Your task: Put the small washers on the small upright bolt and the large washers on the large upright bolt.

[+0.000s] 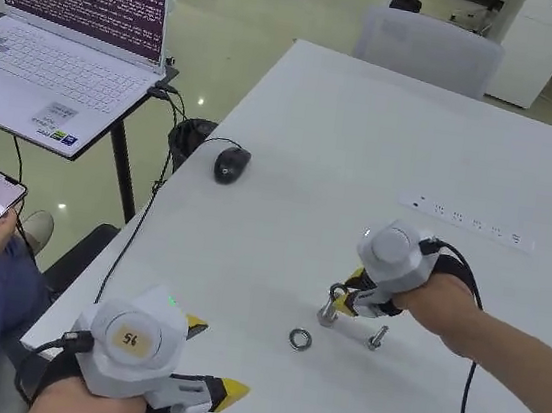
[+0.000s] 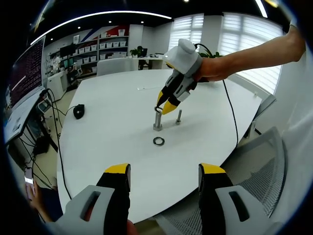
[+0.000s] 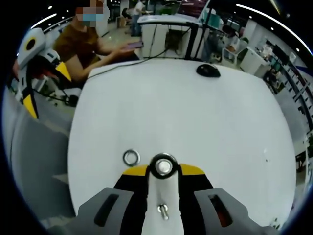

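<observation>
Right of centre in the head view, the right gripper (image 1: pixel 347 298) pinches a large washer (image 1: pixel 338 292) just over the large bolt (image 1: pixel 328 315), likely aligning its hole. At the left gripper view's bottom, the left gripper (image 2: pixel 165 177) hangs spread and empty, a spare washer (image 2: pixel 158 141) on the surface (image 2: pixel 112 127) ahead. Low in the right gripper view, the large washer sits centred over the large bolt.

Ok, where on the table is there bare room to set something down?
Wide bare stretch between the mouse and the power strip, and the near patch between the left claw and the loose washer. Crowded around the large bolt, small bolt and right claw, which grips a washer there.
</observation>
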`<state>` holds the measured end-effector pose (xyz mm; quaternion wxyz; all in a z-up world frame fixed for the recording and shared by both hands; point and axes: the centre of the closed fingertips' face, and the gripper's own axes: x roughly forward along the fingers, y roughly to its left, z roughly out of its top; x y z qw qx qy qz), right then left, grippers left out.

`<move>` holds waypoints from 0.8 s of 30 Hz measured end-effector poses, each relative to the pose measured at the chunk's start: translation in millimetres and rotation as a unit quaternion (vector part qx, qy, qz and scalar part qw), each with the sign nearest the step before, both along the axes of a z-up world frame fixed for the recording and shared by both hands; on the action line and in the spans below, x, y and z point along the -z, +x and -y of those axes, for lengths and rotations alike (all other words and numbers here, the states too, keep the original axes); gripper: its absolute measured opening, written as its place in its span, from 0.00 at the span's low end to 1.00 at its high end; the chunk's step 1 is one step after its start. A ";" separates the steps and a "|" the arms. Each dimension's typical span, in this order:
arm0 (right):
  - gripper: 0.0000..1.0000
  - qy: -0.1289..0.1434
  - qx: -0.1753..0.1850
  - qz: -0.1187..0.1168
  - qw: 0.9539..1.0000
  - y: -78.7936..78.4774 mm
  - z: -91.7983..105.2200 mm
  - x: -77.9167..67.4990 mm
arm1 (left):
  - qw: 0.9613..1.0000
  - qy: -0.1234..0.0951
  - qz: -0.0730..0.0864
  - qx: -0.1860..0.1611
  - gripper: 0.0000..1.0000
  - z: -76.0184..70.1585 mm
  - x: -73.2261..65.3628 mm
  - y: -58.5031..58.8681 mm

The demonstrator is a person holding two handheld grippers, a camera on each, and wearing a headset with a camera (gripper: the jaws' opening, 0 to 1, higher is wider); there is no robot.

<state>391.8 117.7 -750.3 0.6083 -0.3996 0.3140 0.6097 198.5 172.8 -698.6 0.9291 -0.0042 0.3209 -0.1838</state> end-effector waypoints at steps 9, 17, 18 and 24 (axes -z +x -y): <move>0.23 -0.016 -0.003 -0.003 1.000 1.5 2.3 8.7 | 1.000 -0.002 -0.005 -0.003 0.55 0.8 3.7 -1.5; 0.23 -0.023 0.000 -0.008 1.000 3.4 0.5 15.3 | 1.000 -0.001 -0.007 -0.004 0.55 -0.3 4.2 -1.7; 0.23 -0.024 0.001 -0.009 1.000 3.5 0.3 16.4 | 1.000 -0.001 -0.007 -0.004 0.55 -0.4 4.1 -1.5; 0.23 -0.038 0.006 -0.010 0.999 3.3 0.5 23.2 | 1.000 -0.001 -0.008 -0.004 0.55 -0.7 4.2 -1.2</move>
